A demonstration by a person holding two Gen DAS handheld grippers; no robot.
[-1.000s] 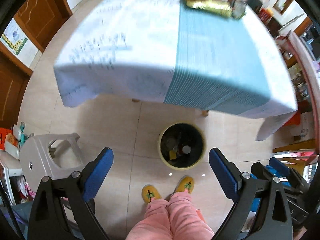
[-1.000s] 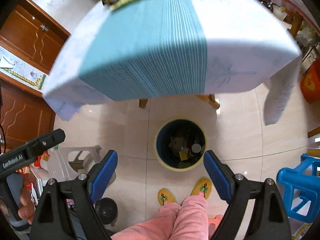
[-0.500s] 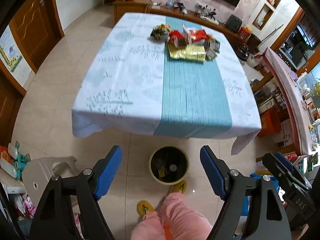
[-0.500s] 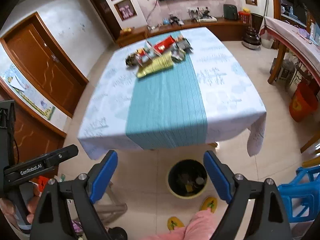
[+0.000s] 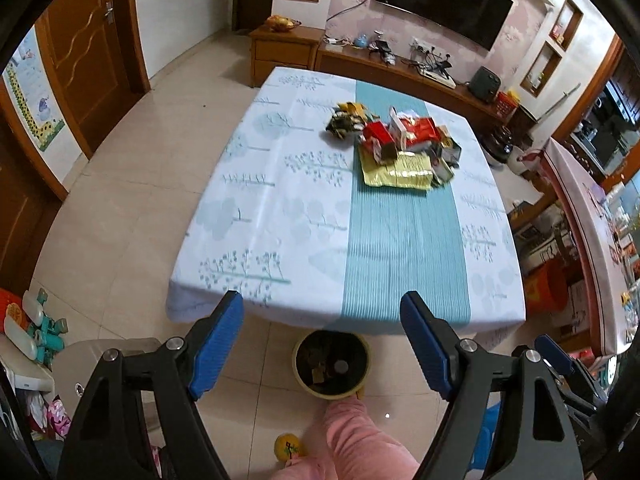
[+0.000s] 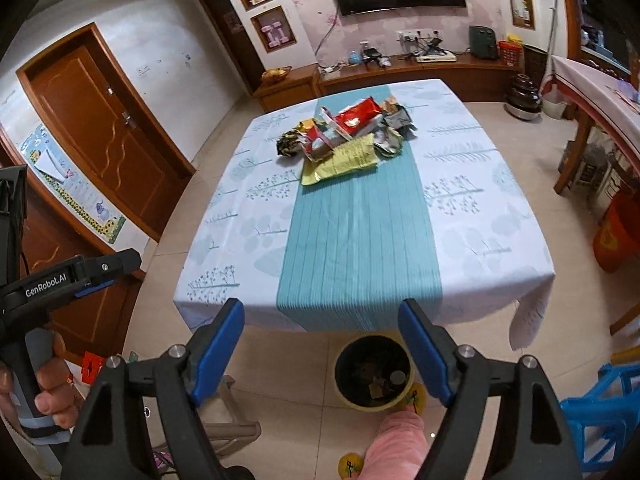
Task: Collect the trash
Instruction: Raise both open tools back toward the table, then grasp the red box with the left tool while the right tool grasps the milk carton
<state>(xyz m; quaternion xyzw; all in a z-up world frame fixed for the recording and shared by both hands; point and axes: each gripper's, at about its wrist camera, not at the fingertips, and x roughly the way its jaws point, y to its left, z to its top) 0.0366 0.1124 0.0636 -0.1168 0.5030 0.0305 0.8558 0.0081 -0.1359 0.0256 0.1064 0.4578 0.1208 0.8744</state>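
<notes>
Trash (image 5: 394, 148): piled on far tabletop (image 5: 280, 200), now in view.
Left tongs (image 5: 322, 344), right tongs (image 6: 320, 346): apart, empty, raised from bin (image 6: 374, 376).

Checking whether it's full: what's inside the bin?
The bin holds dark scraps, a yellowish piece and a round pale lid-like item; its far part is hidden by the tablecloth.

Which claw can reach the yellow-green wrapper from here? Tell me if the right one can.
Probably not yet. The right claw, open and empty, hangs at the table's near edge; the yellow-green wrapper lies far across the teal runner. Nothing stands between them, so the way is free, but the person must likely lean in.
</notes>
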